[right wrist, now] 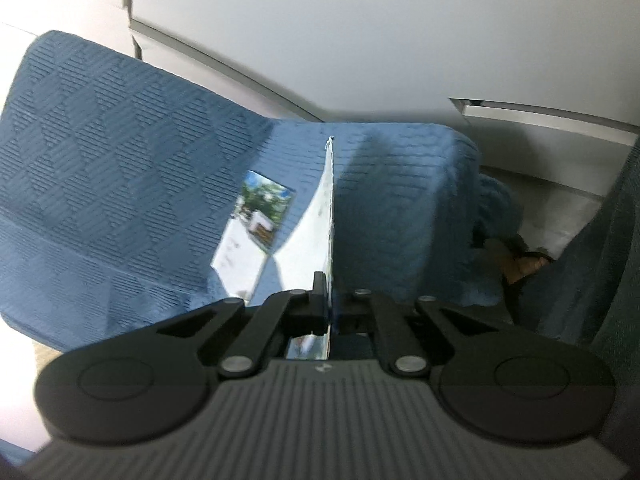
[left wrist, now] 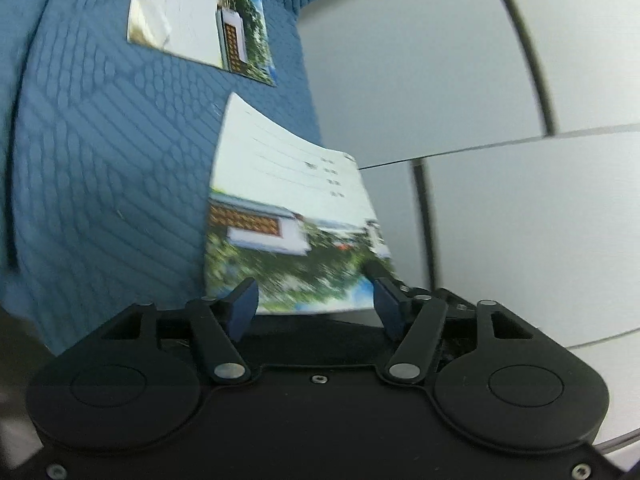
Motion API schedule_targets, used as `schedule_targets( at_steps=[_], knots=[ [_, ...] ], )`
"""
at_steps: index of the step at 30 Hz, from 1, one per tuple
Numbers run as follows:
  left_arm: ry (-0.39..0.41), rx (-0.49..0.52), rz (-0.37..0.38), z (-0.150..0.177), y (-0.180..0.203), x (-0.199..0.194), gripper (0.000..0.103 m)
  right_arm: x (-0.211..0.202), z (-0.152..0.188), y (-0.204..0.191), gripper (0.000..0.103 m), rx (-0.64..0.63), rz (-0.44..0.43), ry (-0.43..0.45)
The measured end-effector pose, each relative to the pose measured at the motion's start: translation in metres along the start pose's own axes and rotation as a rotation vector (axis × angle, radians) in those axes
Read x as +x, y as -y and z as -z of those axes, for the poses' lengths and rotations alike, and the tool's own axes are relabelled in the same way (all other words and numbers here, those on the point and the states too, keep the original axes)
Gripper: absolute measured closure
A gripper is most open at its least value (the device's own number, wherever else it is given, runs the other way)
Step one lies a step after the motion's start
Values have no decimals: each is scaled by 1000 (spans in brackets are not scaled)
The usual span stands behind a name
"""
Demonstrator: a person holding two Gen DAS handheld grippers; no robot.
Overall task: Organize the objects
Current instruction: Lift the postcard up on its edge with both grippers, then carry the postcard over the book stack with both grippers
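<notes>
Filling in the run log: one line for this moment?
left gripper: open | right gripper: shut on postcard | second postcard: on blue cloth

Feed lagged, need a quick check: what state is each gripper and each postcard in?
Left gripper: open, pads apart, nothing pressed between them.
Right gripper: shut on the held postcard.
Held postcard: lifted edge-on off the blue cloth, slightly curved.
Second postcard: lying flat on the cloth, untouched.

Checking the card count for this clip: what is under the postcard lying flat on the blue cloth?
Around the flat postcard only the blue quilted cloth shows. Whether anything lies beneath it cannot be seen. A second postcard is clamped in the right gripper, off the cloth.
</notes>
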State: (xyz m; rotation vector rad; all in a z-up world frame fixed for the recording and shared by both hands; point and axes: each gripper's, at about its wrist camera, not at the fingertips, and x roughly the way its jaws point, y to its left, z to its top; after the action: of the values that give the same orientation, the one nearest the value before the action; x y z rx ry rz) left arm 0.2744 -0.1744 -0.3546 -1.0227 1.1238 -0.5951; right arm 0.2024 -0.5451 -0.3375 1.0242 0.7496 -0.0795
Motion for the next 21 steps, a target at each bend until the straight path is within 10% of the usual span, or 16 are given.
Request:
schedule_targets(
  at_steps=[7, 21],
  knots=[
    [-32, -192, 191, 8, -19, 4, 33, -6, 5, -30, 98, 37, -20, 2],
    [43, -421, 204, -1, -63, 25, 39, -19, 16, -52, 98, 92, -46, 9]
  ],
)
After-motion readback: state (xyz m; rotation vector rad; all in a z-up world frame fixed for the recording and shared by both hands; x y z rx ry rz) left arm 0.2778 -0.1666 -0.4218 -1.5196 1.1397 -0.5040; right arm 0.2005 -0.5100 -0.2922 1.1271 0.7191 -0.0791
